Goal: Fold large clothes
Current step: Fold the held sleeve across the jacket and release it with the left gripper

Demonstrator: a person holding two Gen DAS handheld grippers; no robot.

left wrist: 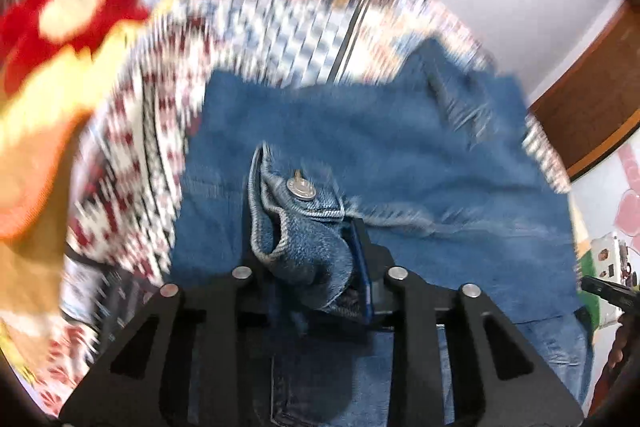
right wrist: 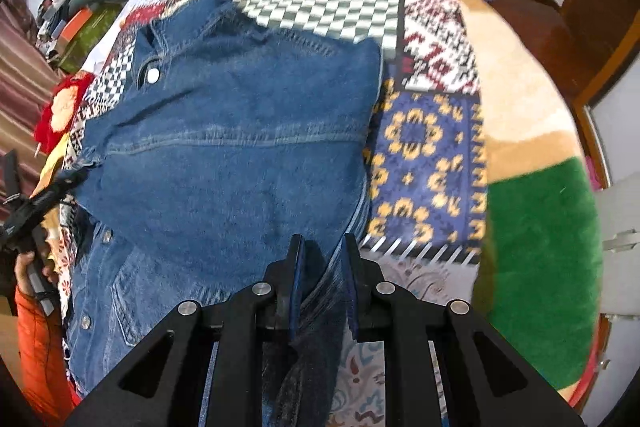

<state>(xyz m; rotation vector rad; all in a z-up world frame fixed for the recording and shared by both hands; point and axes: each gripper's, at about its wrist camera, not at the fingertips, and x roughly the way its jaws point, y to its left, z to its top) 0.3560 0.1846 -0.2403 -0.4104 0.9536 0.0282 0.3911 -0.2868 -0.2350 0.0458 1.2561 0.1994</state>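
Here, on the left side, the left gripper (left wrist: 308, 247) is clenched on a thick lump of the jean jacket (right wrist: 236, 147), right by a shiny metal button (left wrist: 301, 189). The lump is bunched up between the jaws, so the hold looks strong. The picture from this side is blurry, so I cannot tell much about the red and yellow cloth (left wrist: 60, 27) off to the left.

The jacket lies in the middle of the bed, spread over a patchwork blanket (right wrist: 424, 147) with checks and yellow flowers. One part looks already folded over the rest, with more buttons showing near the bottom left edge.

On the right side, the right gripper (right wrist: 323, 279) is pinched on the jacket's edge, where the cloth hangs down in folds between the jaws. Past it, on the far right, there is a tan and green rug (right wrist: 540, 247).

I think this jacket is heavy and thick. It is soft enough to bend, but stiff at the seams, so it will hold a fold well. It should not slip much, and it will not break. The best places to hold are the strong sewn edges and corners, one on each side, so it lifts flat and does not sag in the middle
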